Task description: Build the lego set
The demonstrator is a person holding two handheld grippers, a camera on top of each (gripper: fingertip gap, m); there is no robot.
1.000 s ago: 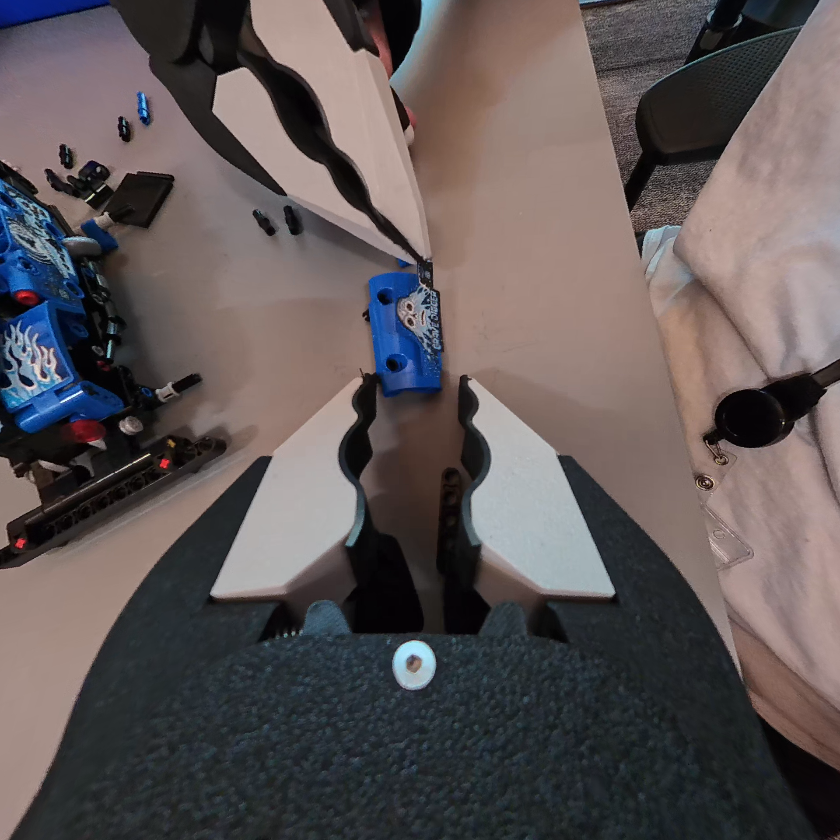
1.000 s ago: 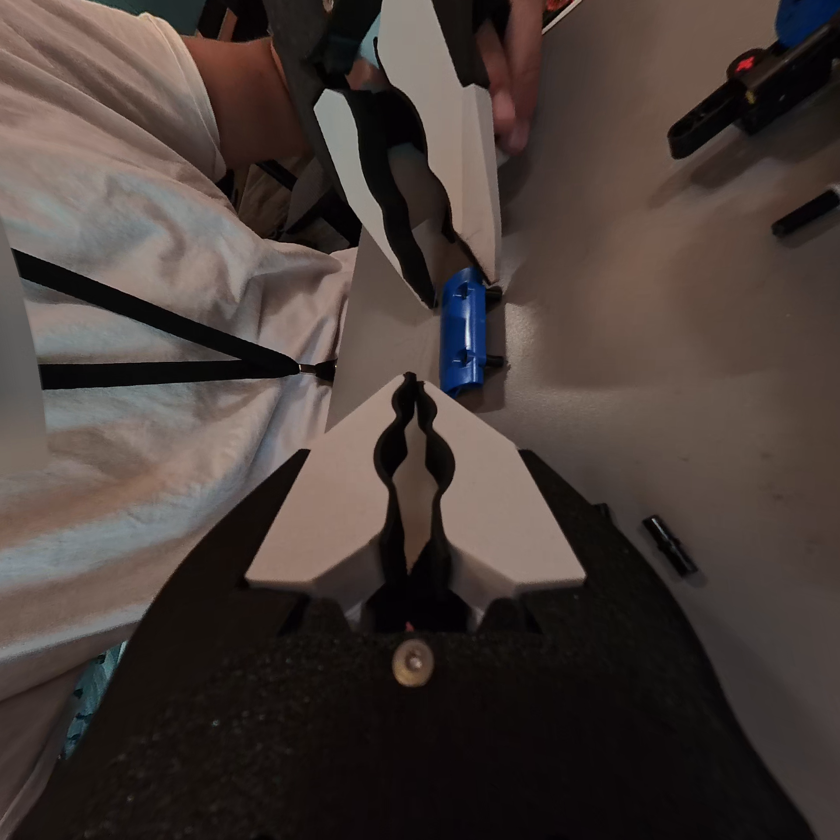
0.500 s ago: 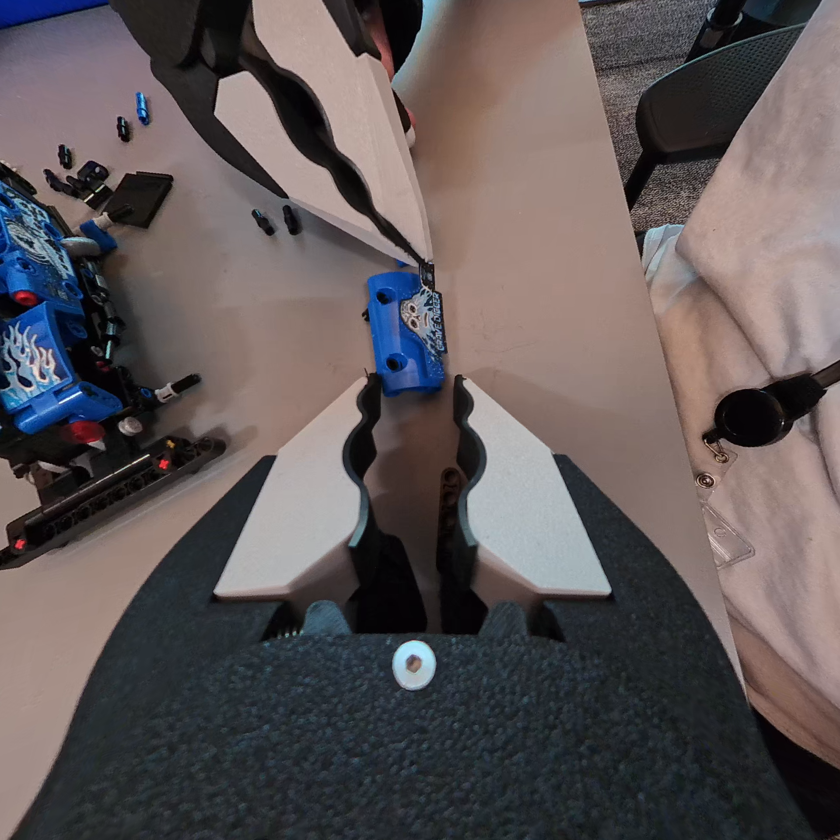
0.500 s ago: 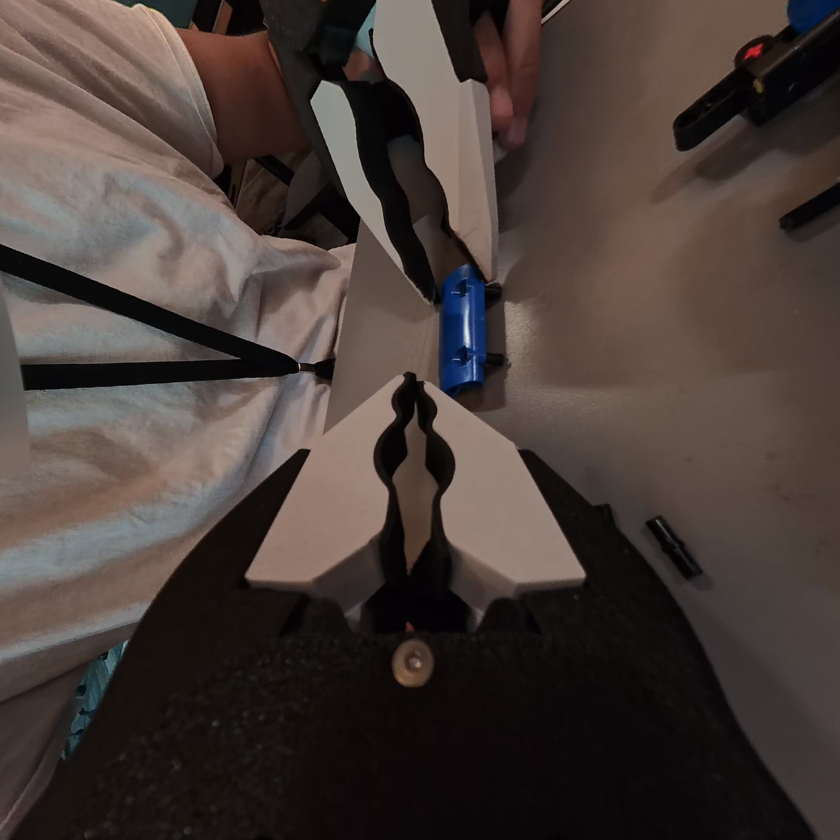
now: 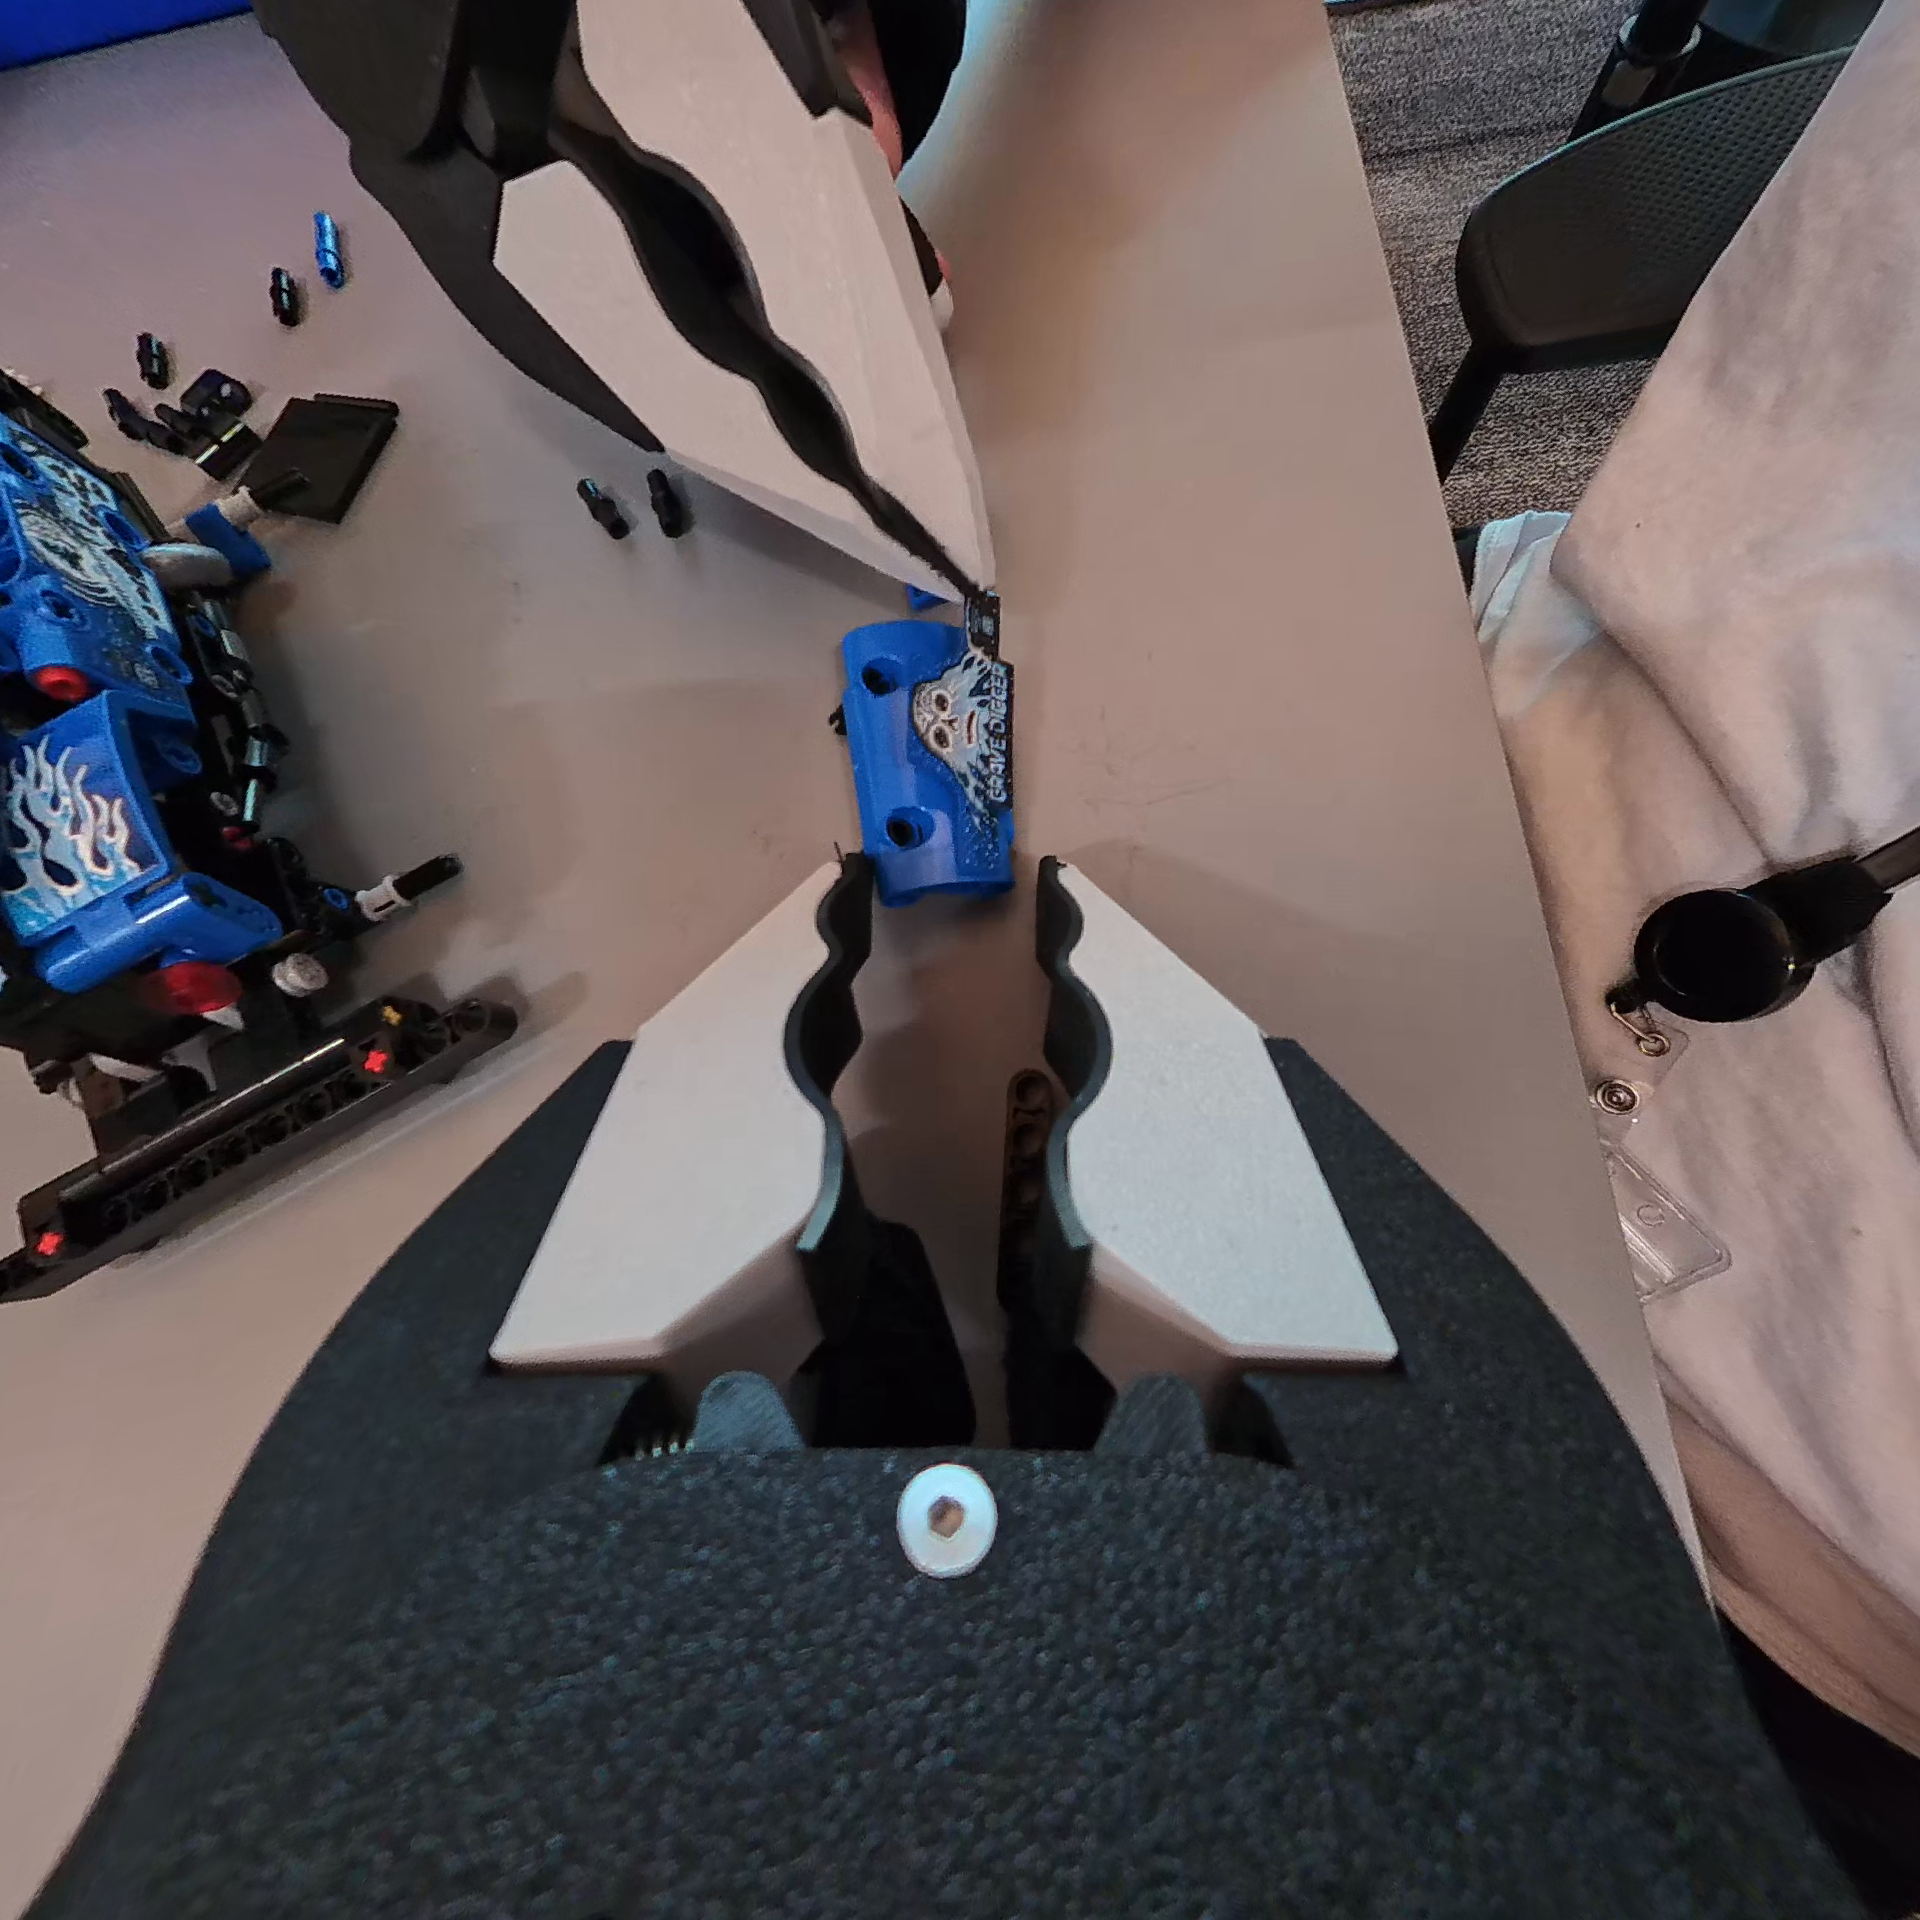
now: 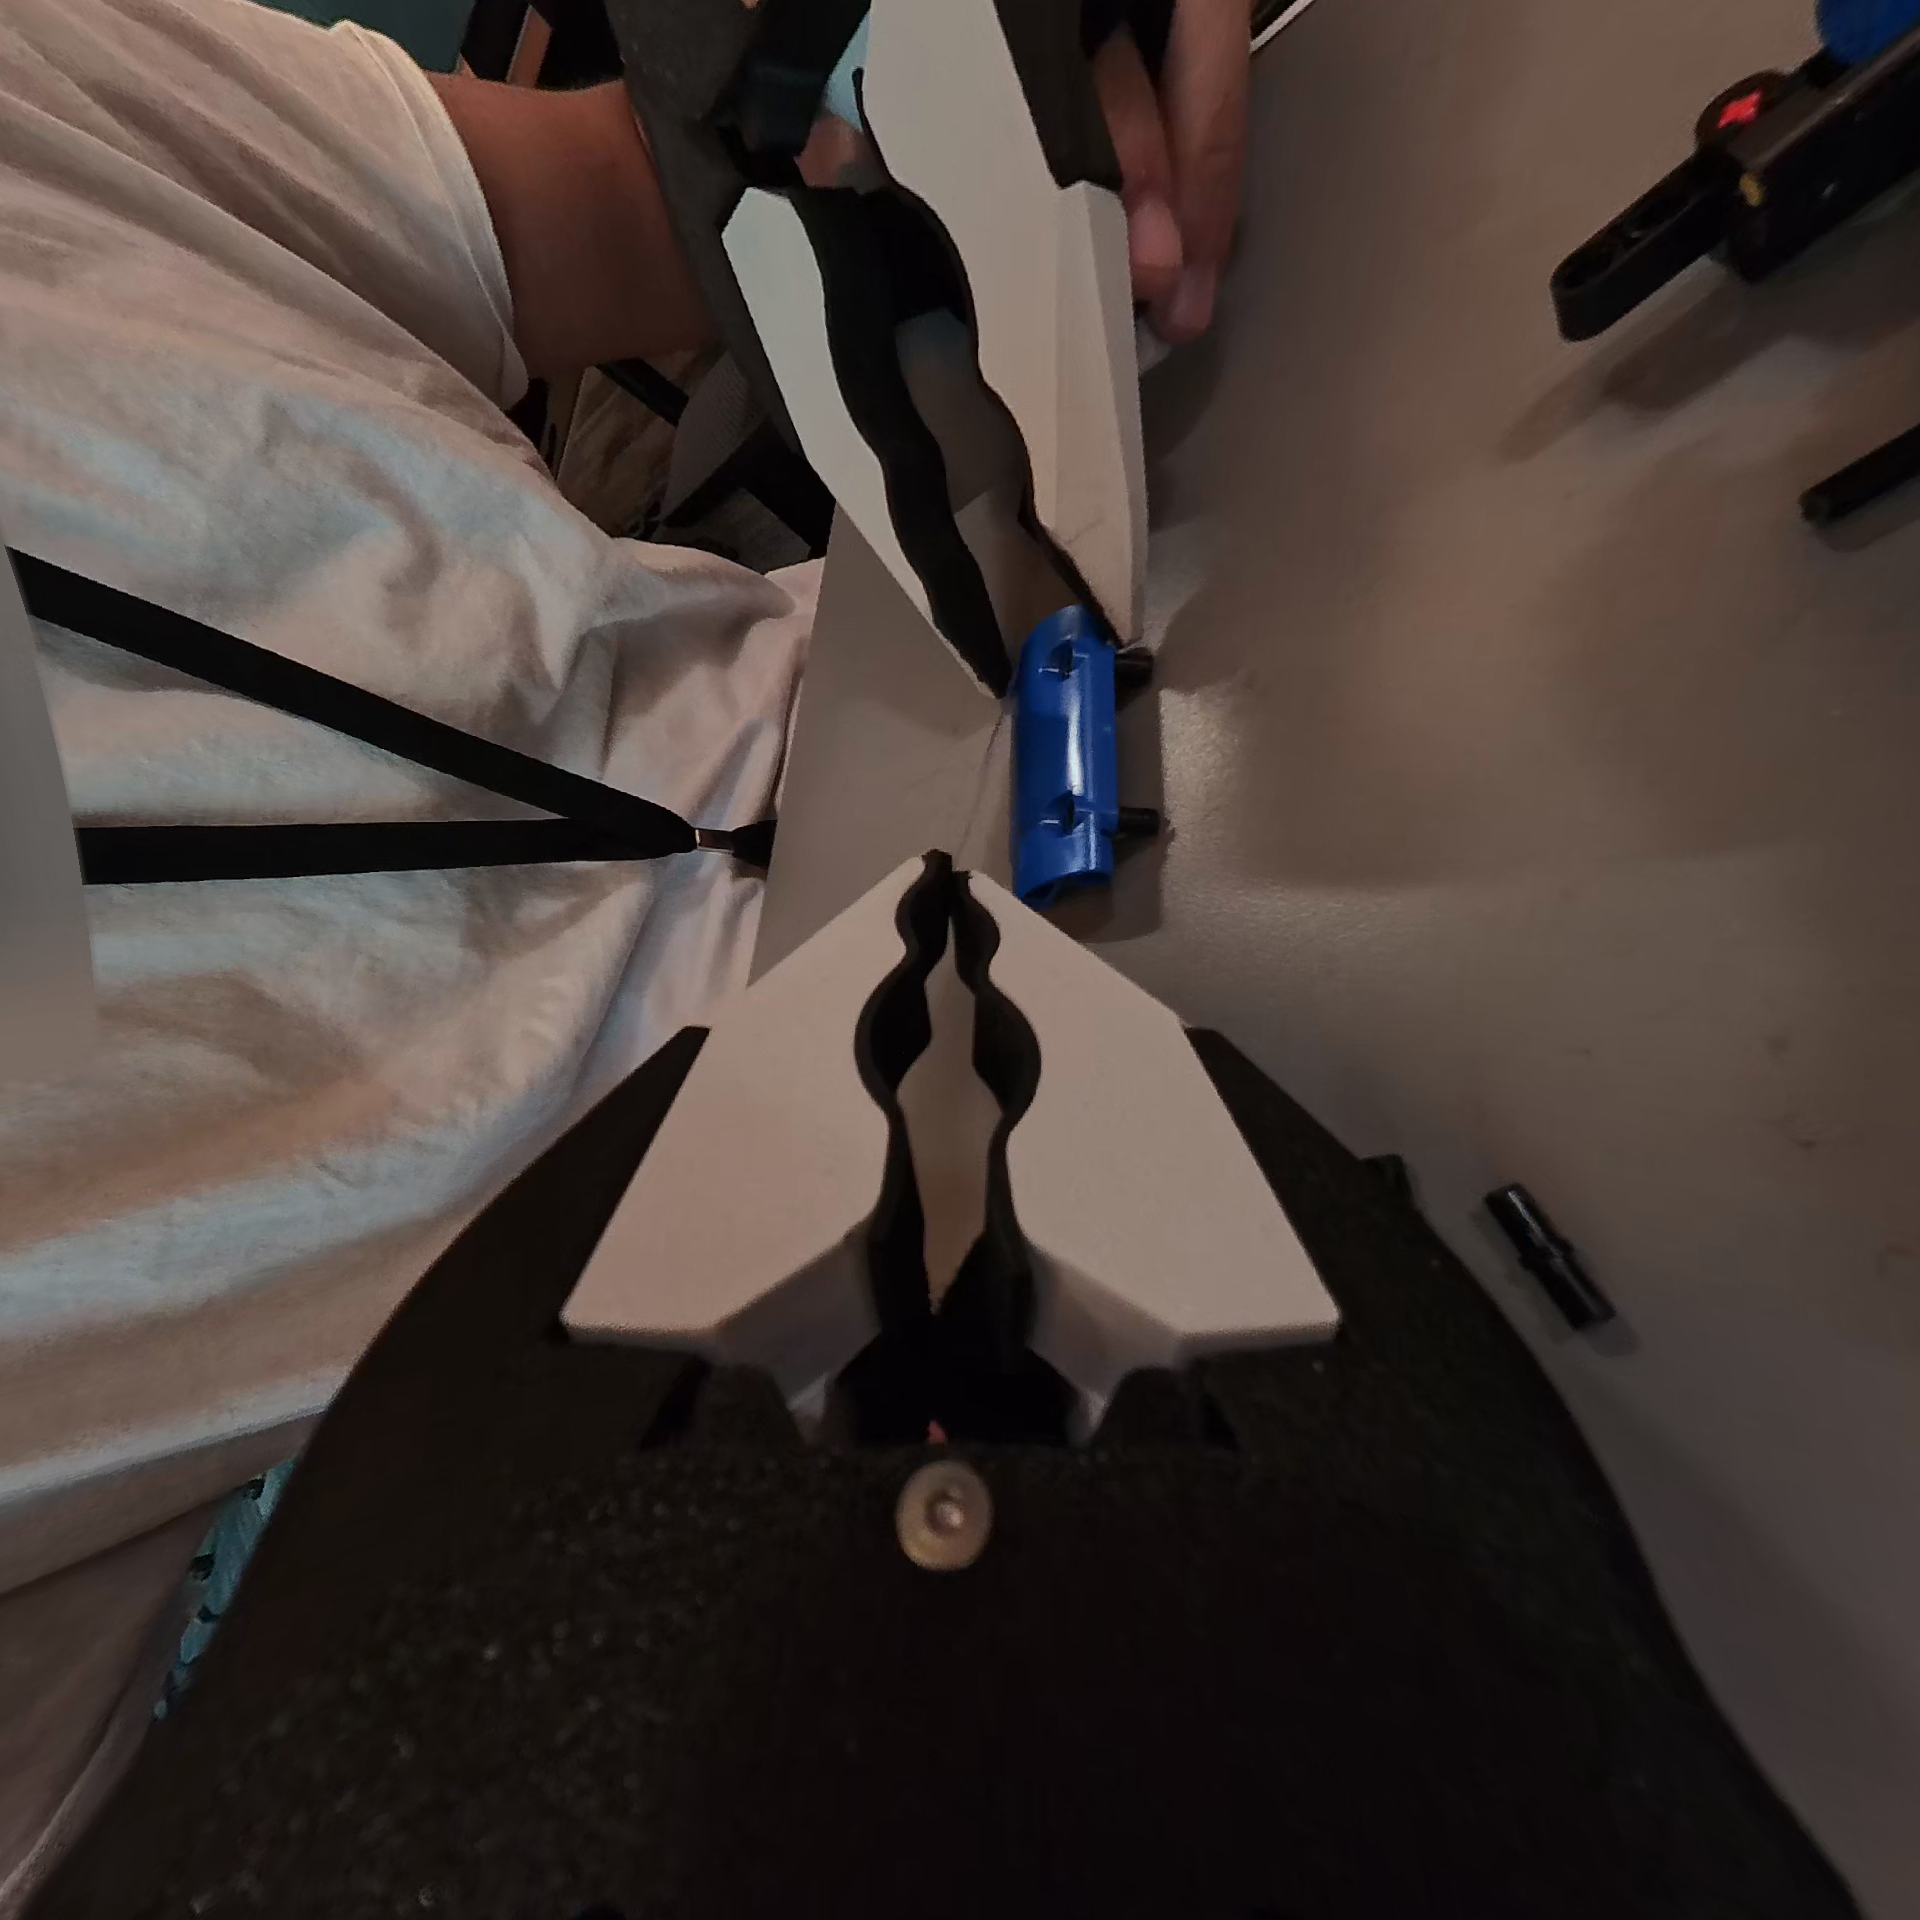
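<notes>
In the left wrist view, the left gripper (image 5: 943, 862) stands with its fingers spread apart, gripping nothing, their tips flanking the near end of a blue panel piece (image 5: 928, 774) that lies on the tabletop (image 5: 1226, 644). That spacing looks chosen to slide around the piece and close on it. From the far side, the right gripper (image 5: 977, 603) comes in with its fingers pressed together, the tip touching the panel's far corner, probably to steady it against sliding. To the left stands one partly built blue and black vehicle (image 5: 114, 831). Two black pins (image 5: 634, 504) lie side by side near the right gripper. Further back lie one blue pin (image 5: 327, 247), one black flat plate (image 5: 317, 457) and at least four more small black bits. One black beam (image 5: 1029, 1132) shows between the left fingers, lying on the tabletop beneath them. One black chair (image 5: 1621, 260) stands off the tabletop's edge.

In the right wrist view, the right gripper (image 6: 948, 868) shows its fingers closed together, empty, with the blue panel piece (image 6: 1070, 753) just beside the tip. Two black pegs stick out of the panel's side. The left gripper (image 6: 1049, 655), open, straddles the panel's other end, and a hand (image 6: 1179, 187) holds it. One loose black pin (image 6: 1548, 1255) lies well apart on the tabletop (image 6: 1507, 727).
</notes>
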